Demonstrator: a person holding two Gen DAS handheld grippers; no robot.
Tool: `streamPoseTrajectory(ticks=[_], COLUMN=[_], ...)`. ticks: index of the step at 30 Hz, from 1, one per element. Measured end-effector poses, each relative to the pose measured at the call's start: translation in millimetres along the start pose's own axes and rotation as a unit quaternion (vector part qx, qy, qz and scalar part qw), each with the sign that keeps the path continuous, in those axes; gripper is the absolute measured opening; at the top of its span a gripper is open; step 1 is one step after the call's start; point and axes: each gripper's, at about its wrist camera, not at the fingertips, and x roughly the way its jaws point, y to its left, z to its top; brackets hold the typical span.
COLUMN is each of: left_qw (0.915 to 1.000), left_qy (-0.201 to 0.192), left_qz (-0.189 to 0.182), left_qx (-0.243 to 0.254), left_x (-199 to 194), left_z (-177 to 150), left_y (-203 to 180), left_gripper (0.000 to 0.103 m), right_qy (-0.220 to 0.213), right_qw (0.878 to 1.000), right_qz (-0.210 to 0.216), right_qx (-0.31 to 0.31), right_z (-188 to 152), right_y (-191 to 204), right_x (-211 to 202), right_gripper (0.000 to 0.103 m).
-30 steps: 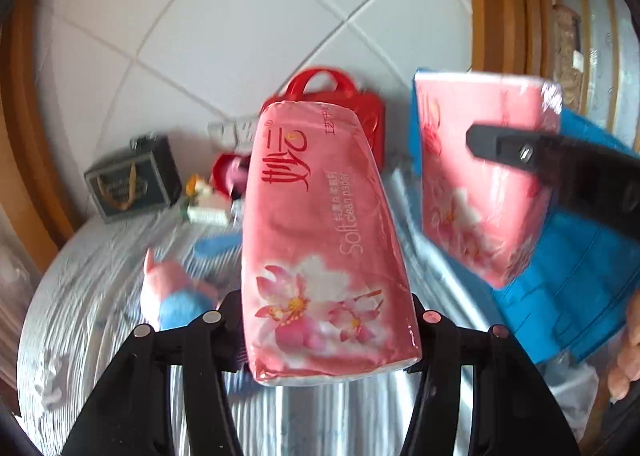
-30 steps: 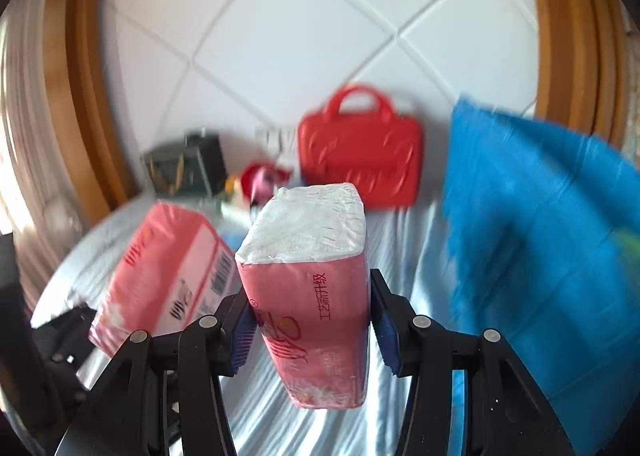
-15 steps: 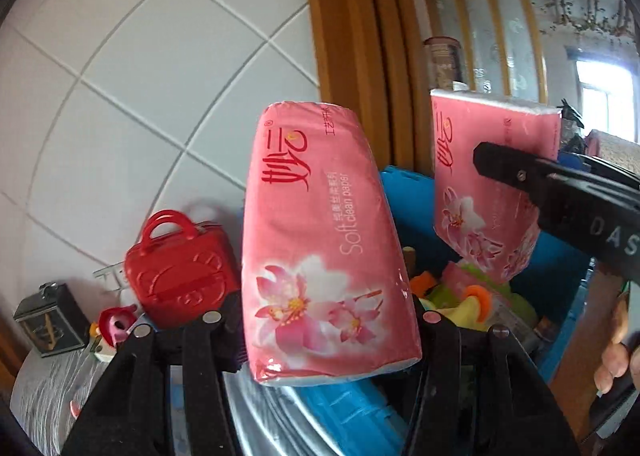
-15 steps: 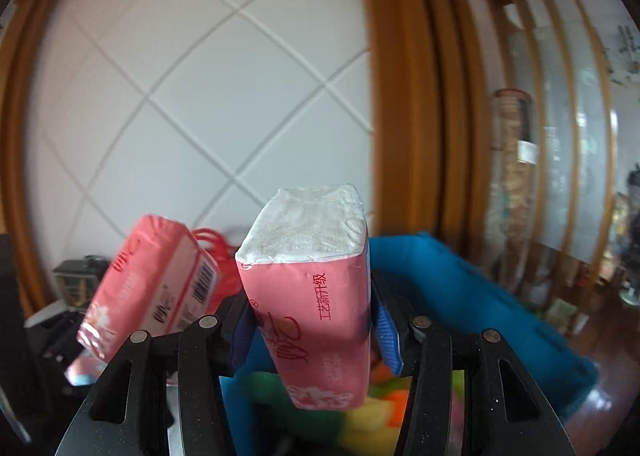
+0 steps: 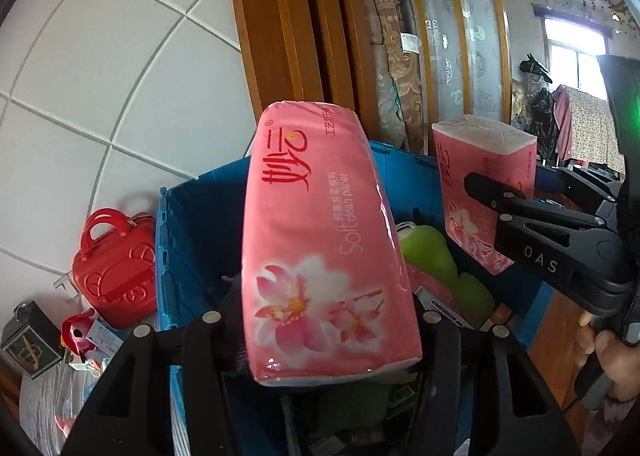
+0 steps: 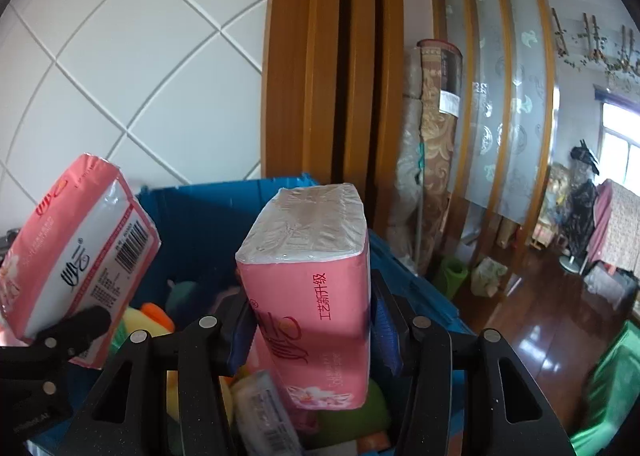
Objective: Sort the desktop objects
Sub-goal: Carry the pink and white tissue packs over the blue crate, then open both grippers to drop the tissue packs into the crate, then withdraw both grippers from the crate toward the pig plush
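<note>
Glossy plastic film wraps both pink tissue packs (image 5: 324,240) (image 6: 316,296); the blue crate (image 5: 192,224) looks matt plastic.

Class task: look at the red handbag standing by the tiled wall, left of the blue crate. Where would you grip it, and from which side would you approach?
Grip the red handbag by its arched top handle, coming from above. It stands upright with the handle raised clear of the body, leaving a gap for one finger of a tool. The embossed body looks broad and rigid, probably too wide to pinch. The blue crate crowds one side, so a sideways approach looks tight.
</note>
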Motion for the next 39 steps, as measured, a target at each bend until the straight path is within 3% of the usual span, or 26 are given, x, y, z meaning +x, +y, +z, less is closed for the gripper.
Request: streamPoseTrajectory(ticks=[6,8,10,14,18,24,31,34,39], left_qw=[0.9999,0.9998,0.9997,0.9995,0.9991,0.9981,0.9939,0.9907,0.9838], left_qy=[0.011,0.011,-0.002,-0.015,-0.024,-0.037,-0.072,-0.079,-0.066], left_qz=[0.009,0.01,0.022,0.022,0.021,0.024,0.033,0.059,0.103], left_qx=[-0.008,-0.011,-0.013,-0.018,-0.029,-0.043,-0.077,-0.094,-0.131], left_x=[5.9,6.5,3.0,-6.1,-16.1,-36.1,-70.1,-82.9,-99.9], left_z=[-0.6,-0.2,0.6,-0.5,-4.4,-13.9,-38.9,-56.9,-94.0], left_y=[0.6,0.8,0.1,3.9,12.7,29.7,72.4,99.5,158.5], left_gripper=[0.058,0.064,0.078,0.089,0.096,0.096,0.096,0.096,0.096], right_qy=[0.026,0.019,0.009,-0.008,-0.008,-0.006,-0.013,-0.021,-0.039], right_qw=[0.999,0.999,1.0,0.999,0.999,0.998,0.996,0.997,0.997], right_qz=[-0.016,-0.019,-0.02,-0.025,-0.033,-0.038,-0.071,-0.05,0.028], right_qx=[-0.013,-0.017,-0.016,-0.02,-0.029,-0.042,-0.054,-0.047,-0.055], right_z=[-9.1,-10.3,-8.3,-4.4,-6.3,-12.3,-16.0,-15.9,-11.7], right_y=[-5.5,-6.8,-9.6,-10.5,-6.7,5.1,35.7,55.1,114.8], right_x=[21.6,22.3,19.2,8.8,1.7,-10.7,-35.7,-48.5,-67.2], right_gripper=[0.055,0.066,0.094,0.103,0.103,0.103,0.103,0.103,0.103])
